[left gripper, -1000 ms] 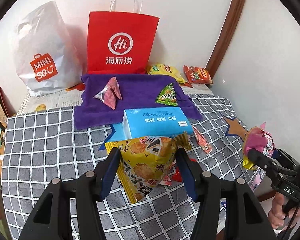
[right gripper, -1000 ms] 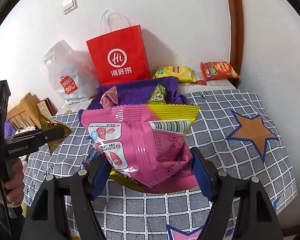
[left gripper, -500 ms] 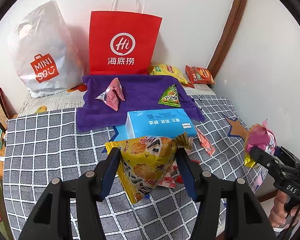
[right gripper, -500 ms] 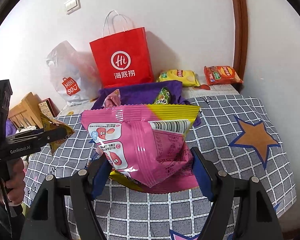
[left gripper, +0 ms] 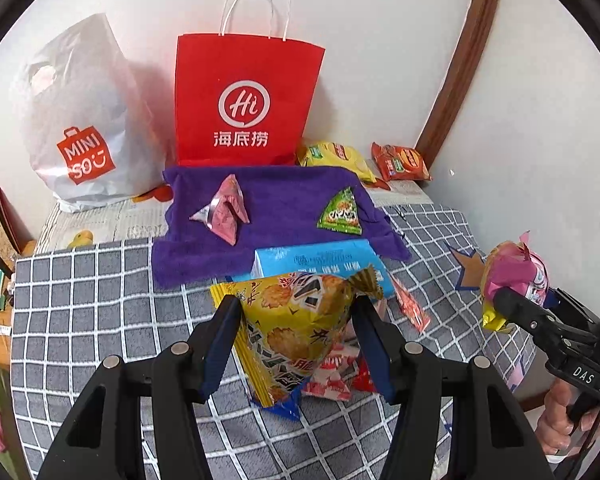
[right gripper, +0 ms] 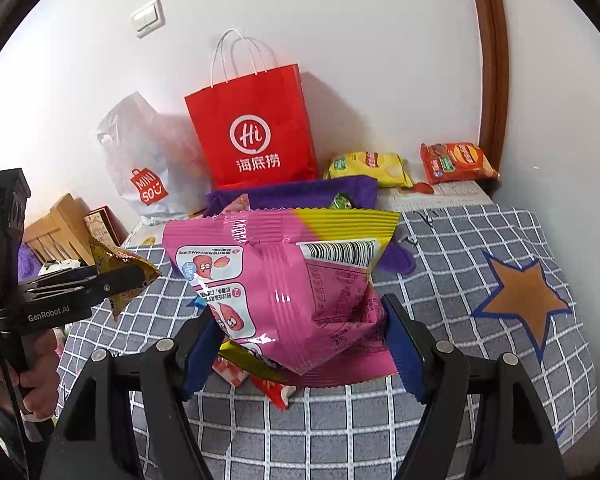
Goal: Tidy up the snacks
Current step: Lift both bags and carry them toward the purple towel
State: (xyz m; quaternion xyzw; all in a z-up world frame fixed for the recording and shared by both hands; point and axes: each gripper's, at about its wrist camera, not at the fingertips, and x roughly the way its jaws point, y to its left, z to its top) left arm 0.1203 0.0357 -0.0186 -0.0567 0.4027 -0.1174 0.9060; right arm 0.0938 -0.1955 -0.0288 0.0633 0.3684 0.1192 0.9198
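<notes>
My left hand-held gripper (left gripper: 296,336) is clamped on the yellow cracker bag (left gripper: 296,320), my right hand-held gripper (right gripper: 300,340) on the pink snack bag (right gripper: 284,280). Two triangular packets sit on the purple towel (left gripper: 284,204); loose wrappers near it remain unsorted.

Pink-and-yellow snack bag (right gripper: 292,292), purple towel (left gripper: 284,208)

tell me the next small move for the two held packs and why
Probably carry both toward the purple cloth: the left gripper grips a yellow pack, the right gripper a pink pack, and two snacks already lie there.
</notes>
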